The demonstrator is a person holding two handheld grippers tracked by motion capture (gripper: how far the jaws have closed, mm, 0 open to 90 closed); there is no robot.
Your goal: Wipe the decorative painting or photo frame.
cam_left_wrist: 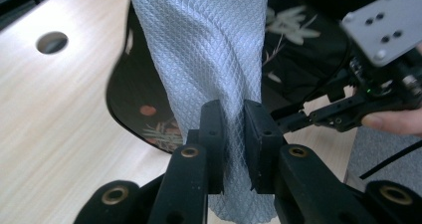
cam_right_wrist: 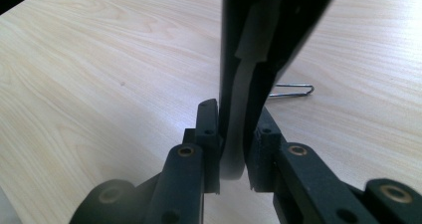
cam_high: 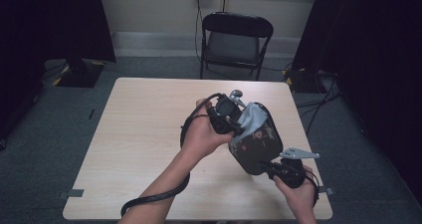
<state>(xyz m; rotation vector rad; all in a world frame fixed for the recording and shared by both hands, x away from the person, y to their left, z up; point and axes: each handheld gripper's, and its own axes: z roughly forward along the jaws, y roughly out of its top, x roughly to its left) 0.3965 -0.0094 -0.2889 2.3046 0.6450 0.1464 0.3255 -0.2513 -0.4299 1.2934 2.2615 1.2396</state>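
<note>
From the left gripper (cam_left_wrist: 233,134) outward, I see its two black jaws pressed together on a fold of pale grey cloth (cam_left_wrist: 209,59) with a fine diamond weave; the cloth rises from between the pads and runs up past the top of the left gripper view, and a short tail of it hangs below the pinch. Just behind the cloth sits the dark floral case (cam_left_wrist: 149,119), black with pale leaves and a reddish spot, held clear above the light wooden table (cam_left_wrist: 54,134). In the high view my left hand (cam_high: 201,134) carries that gripper near the middle of the table, with the grey cloth (cam_high: 251,119) coming out of the far upper end of the case (cam_high: 256,147). The right gripper (cam_right_wrist: 234,134) is clamped on the near, lower edge of the same case (cam_right_wrist: 259,15): in the right gripper view its jaws pinch a thin dark wall with a pale lining showing inside. My right hand (cam_high: 298,186) sits at the near right of the table, so the case hangs tilted between the two grippers, the left one farther and higher. A thin wire clip (cam_right_wrist: 293,91) lies on the wood beyond the right jaws. A black folding chair (cam_high: 234,42) stands past the far edge.
</note>
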